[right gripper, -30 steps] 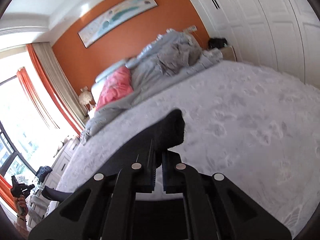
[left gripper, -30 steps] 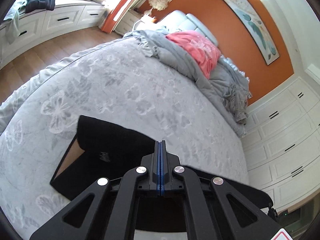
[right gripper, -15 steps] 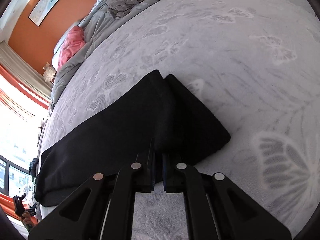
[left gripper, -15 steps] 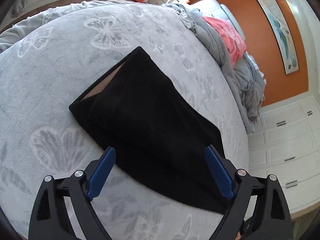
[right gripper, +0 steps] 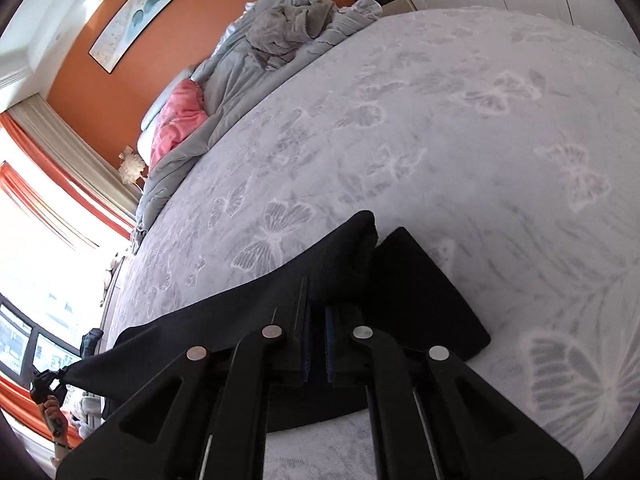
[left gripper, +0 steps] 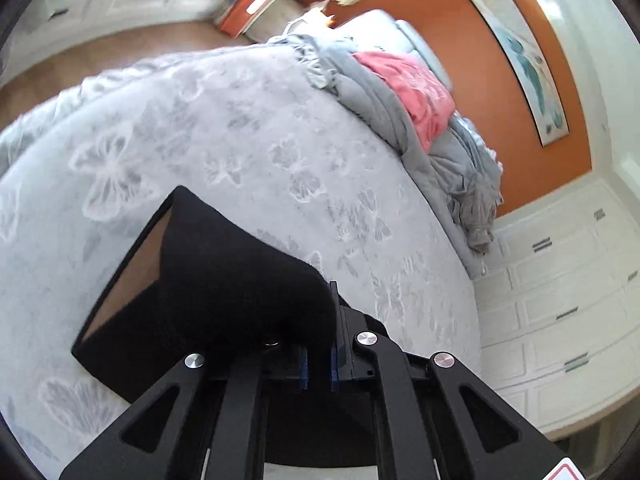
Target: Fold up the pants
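Note:
The black pants (left gripper: 208, 280) lie partly folded on the grey butterfly-print bedspread (left gripper: 240, 140), a tan inner lining showing at the waist end. My left gripper (left gripper: 318, 344) is shut on a raised fold of the black fabric, which drapes over its left finger. In the right wrist view my right gripper (right gripper: 318, 316) is shut on the other end of the pants (right gripper: 416, 300) and lifts an edge above a flat layer on the bedspread (right gripper: 460, 120).
A crumpled grey duvet (left gripper: 400, 120) and a pink pillow (left gripper: 412, 88) lie at the head of the bed by the orange wall. White wardrobes (left gripper: 560, 280) stand to the right, wooden floor (left gripper: 120, 48) and white drawers to the left.
My left gripper was shut, opened wide above the pants half a second ago, and is now shut on a fold of fabric. My right gripper stays shut on its end.

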